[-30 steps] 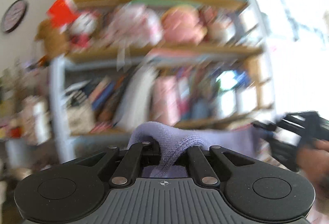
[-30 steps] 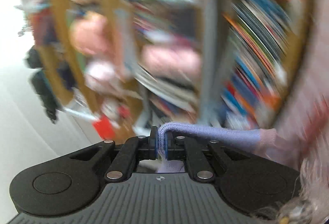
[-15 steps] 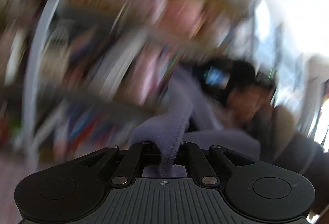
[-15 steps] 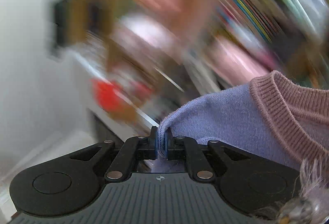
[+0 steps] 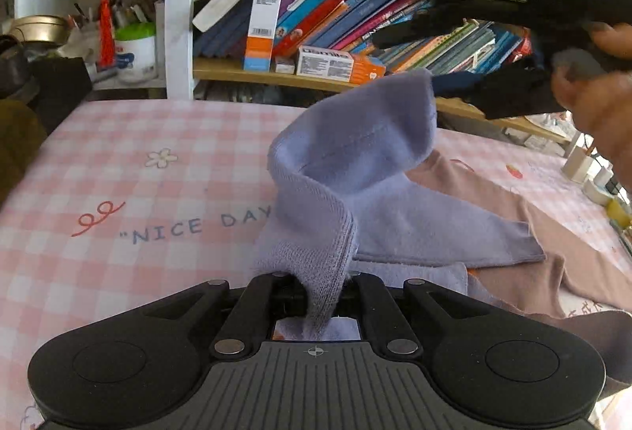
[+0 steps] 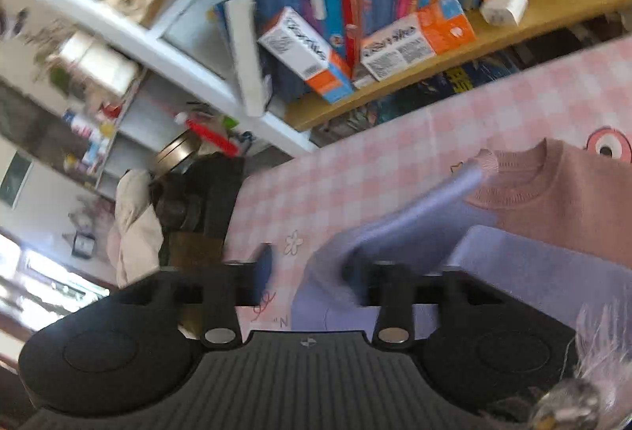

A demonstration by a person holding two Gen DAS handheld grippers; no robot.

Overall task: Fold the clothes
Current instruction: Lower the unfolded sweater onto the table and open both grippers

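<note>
My left tongs point(image 5: 318, 295) pinch the purple sweater point(image 5: 355, 169) low in the frame; my right tongs point(image 6: 316, 272) are opening, so I should lay it flat.

Left of the lavender sweater point(image 5: 379, 193), the pink checked tablecloth point(image 5: 118, 161) lies bare and open. Behind the sweater, the bookshelf point(image 5: 276, 74) walls off the far edge. Right of it, the right gripper point(image 5: 430, 84) blocks the air.
</note>
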